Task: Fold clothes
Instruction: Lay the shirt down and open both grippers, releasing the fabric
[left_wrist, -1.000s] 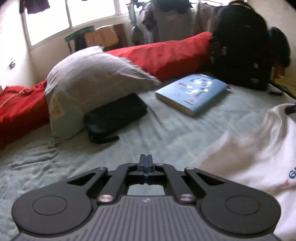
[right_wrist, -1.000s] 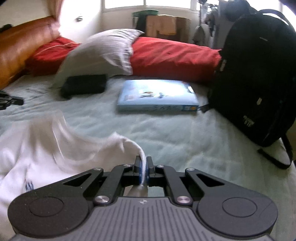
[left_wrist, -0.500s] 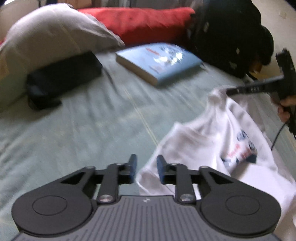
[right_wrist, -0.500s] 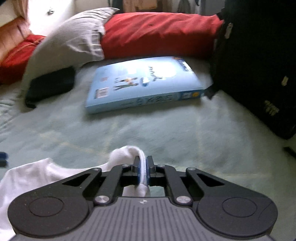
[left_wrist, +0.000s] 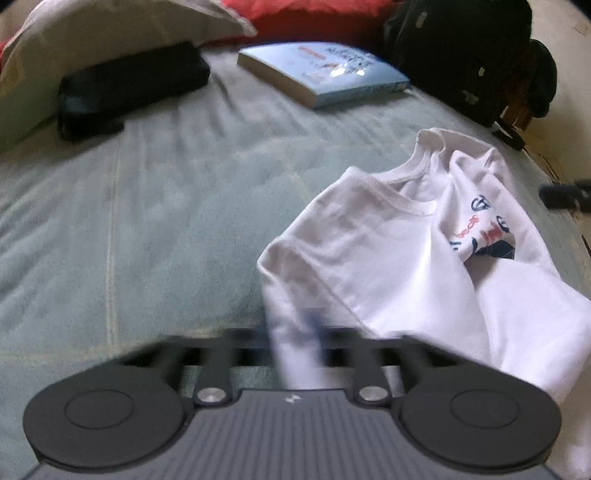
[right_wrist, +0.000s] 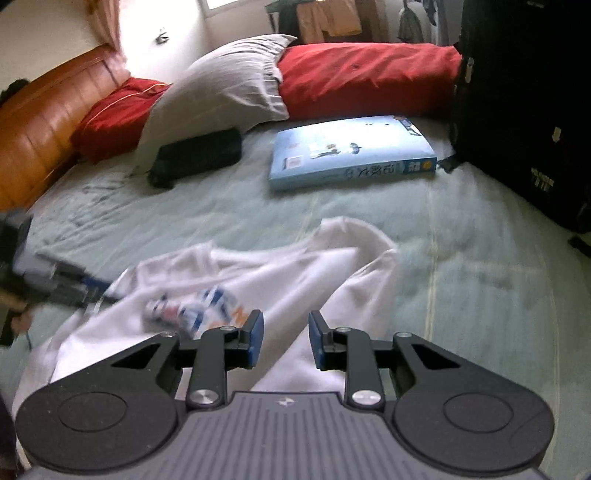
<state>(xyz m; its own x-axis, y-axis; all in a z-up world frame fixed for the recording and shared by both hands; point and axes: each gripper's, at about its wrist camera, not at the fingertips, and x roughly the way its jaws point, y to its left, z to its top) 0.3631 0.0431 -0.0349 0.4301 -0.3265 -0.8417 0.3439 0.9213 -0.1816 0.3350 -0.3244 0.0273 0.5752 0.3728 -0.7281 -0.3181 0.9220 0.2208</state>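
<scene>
A white T-shirt with a blue and red print lies crumpled on the pale green bedsheet. My left gripper is blurred and shut on the shirt's near edge, where a strip of white cloth runs between its jaws. In the right wrist view the same T-shirt spreads below my right gripper. Its jaws are opening, with a clear gap between the blue pads. Cloth lies beneath the gap but nothing is pinched. The left gripper shows as a blur at that view's left edge.
A blue book and a black pouch lie further up the bed, before a grey pillow and a red bolster. A black backpack stands on the right, and a wooden headboard on the left.
My left gripper dropped toward the shirt, opened, then shut on its near edge. My right gripper let go of the white cloth it held and its jaws now stand apart.
</scene>
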